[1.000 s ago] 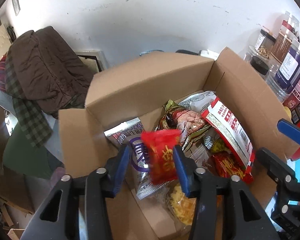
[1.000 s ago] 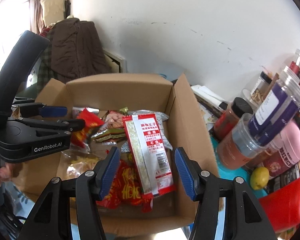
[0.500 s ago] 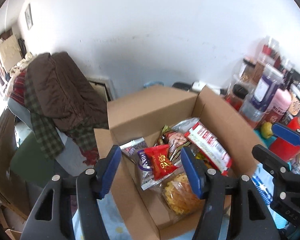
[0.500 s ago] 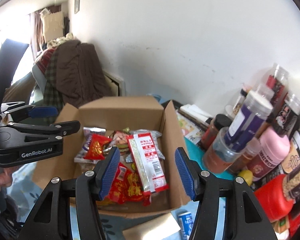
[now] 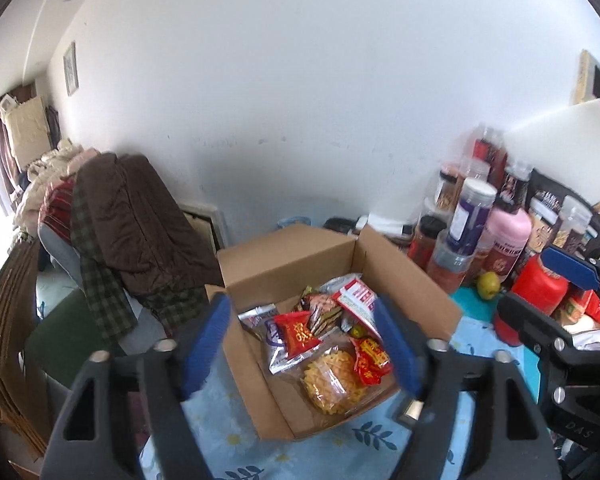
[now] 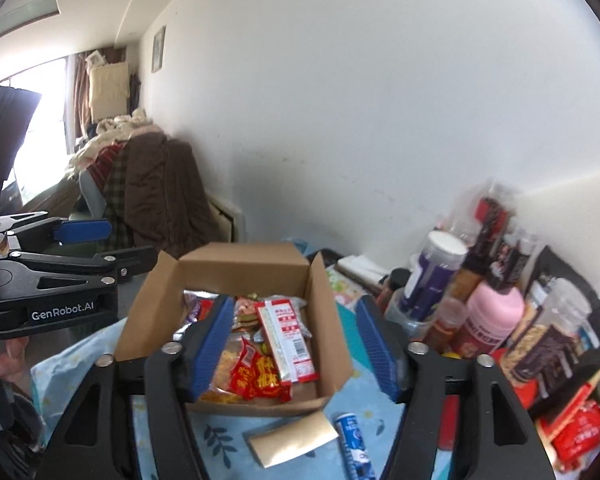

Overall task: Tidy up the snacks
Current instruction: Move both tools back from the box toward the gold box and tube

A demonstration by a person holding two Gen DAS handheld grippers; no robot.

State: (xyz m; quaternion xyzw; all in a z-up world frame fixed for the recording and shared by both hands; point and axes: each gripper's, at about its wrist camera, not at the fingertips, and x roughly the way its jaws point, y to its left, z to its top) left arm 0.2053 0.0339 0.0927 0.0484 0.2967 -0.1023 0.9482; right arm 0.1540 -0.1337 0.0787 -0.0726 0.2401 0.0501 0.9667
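An open cardboard box (image 5: 412, 280) (image 6: 328, 312) sits on a blue floral cloth and holds several snack packets. A small red packet (image 5: 298, 332) lies on top at the box's left, beside a bag of yellow crisps (image 5: 332, 376) and a long red-and-white packet (image 6: 286, 340). My left gripper (image 5: 304, 348) is open and empty, held above and in front of the box. My right gripper (image 6: 296, 348) is open and empty, also raised in front of the box. The left gripper shows at the left of the right wrist view (image 6: 80, 248).
Jars, bottles and a pink container (image 5: 504, 240) crowd the table right of the box, with a red jar (image 5: 540, 288) and a yellow-green fruit (image 5: 488, 284). A gold packet (image 6: 292, 436) and a blue tube (image 6: 352, 436) lie in front of the box. Clothes pile on a chair (image 5: 120, 232) at left.
The left gripper opened and dropped the small red packet into the box. Both grippers have pulled up and back from the box.
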